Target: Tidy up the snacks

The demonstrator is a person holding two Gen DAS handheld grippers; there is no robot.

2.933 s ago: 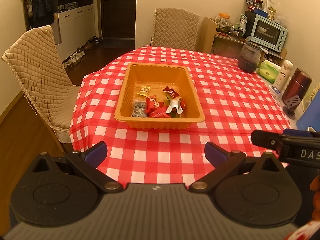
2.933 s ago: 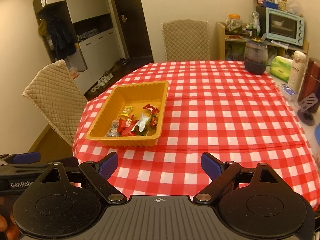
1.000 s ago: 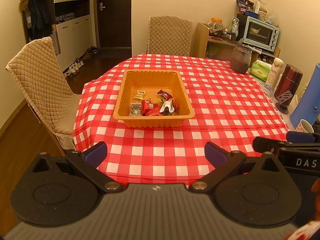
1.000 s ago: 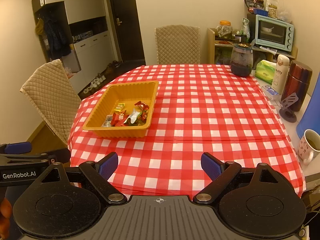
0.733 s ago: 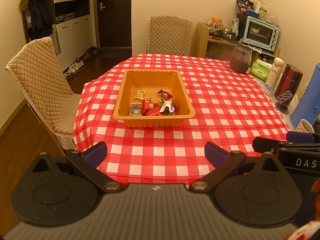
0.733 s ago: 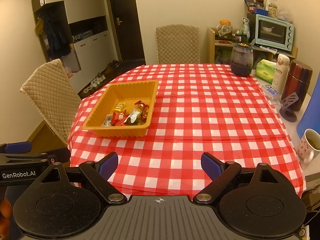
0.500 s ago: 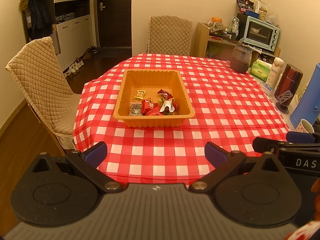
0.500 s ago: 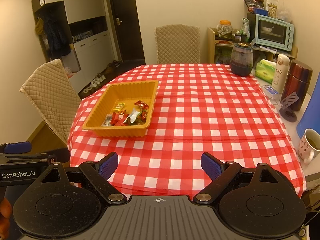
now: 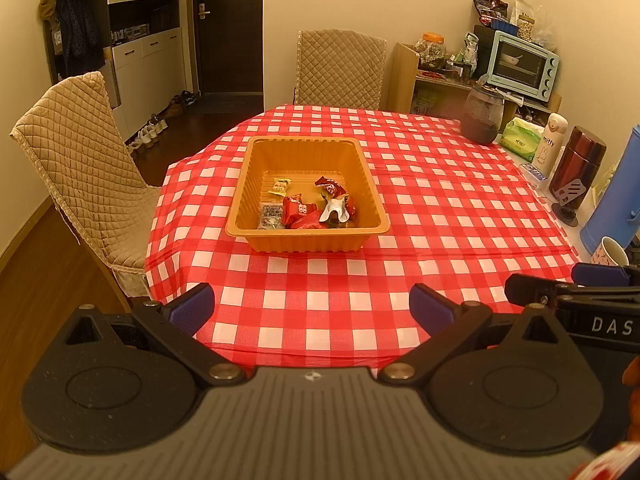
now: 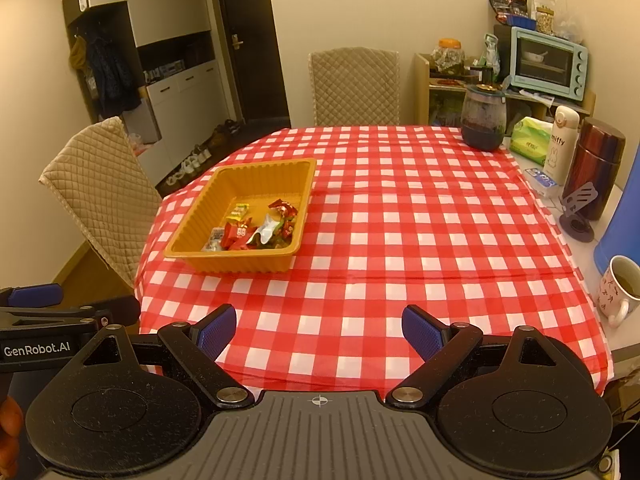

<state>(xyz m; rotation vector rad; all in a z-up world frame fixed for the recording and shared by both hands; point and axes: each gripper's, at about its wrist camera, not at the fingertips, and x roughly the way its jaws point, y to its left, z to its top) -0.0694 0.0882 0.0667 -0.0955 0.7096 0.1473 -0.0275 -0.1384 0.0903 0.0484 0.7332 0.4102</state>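
Room: dim yellow-lit dining room; two quilted chairs (image 9: 92,184) stood at the left and far edges of the frame, with a shelf and toaster oven (image 9: 522,65) at upper right.
Tabletop: red-and-white checked cloth (image 9: 440,216) covered it; bare across the middle and the near edge.
Tray: orange plastic tray (image 9: 308,240) sat left of centre in the left wrist view, centre-left in the right wrist view.
Snacks: small wrapped snacks (image 9: 308,210) lay heaped in the tray's near half; red packets, one yellow, one dark, one torn silver-white wrapper.
Right edge: dark jar (image 10: 482,120), tissue pack, white bottle, maroon flask (image 10: 596,168), blue jug and mug (image 10: 620,286) lined the right side of the frame.
Left tongs: left tongs (image 9: 310,310) stood wide open at the bottom of the frame, over the near edge, holding nothing.
Right tongs: right tongs (image 10: 318,330) likewise wide open and empty, well short of the tray.
Handling: packets looked light, crinkly and slippery, easily crushed; probably best pinched across a flat sealed end, one at a time.
Tray grip: thin ribbed walls would likely flex; a rim hold near a corner seemed safest.
Progress: every snack seen was inside the tray, so the task looked near done.
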